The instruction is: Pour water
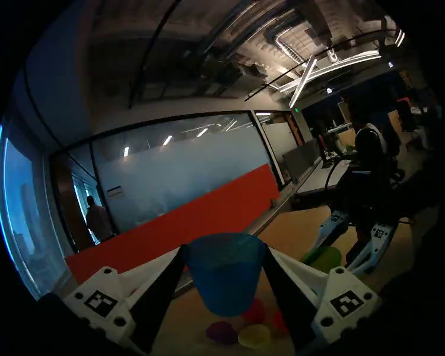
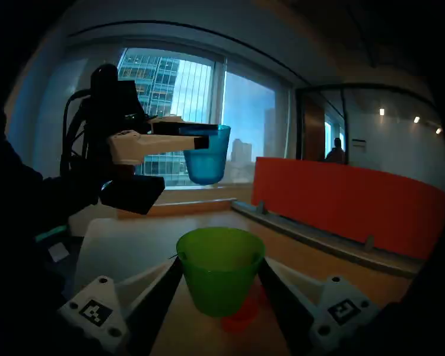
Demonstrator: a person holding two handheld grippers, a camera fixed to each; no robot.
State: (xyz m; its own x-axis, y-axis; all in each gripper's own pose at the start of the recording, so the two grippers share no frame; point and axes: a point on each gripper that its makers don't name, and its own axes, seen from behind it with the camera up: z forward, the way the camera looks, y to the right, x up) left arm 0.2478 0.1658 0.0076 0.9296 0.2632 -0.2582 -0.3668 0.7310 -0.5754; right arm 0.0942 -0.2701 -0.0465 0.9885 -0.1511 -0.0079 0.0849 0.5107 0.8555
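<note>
In the left gripper view my left gripper [image 1: 225, 270] is shut on a blue translucent cup [image 1: 225, 273], held upright above the table. Farther right in that view the right gripper [image 1: 347, 237] holds a green cup [image 1: 322, 258]. The right gripper view has my right gripper [image 2: 221, 276] shut on the green cup [image 2: 221, 270], upright and low over the table. Up and to the left there, the left gripper [image 2: 202, 141] holds the blue cup [image 2: 206, 154] higher than the green one. I cannot tell whether either cup holds water.
Small coloured cups, purple [image 1: 221, 332], yellow [image 1: 254, 336] and red [image 1: 255, 308], lie on the wooden table [image 1: 293, 228] under the blue cup. A red piece [image 2: 241, 317] sits beneath the green cup. An orange partition [image 2: 353, 202] runs along the table's far side. A person [image 1: 98, 219] stands far off.
</note>
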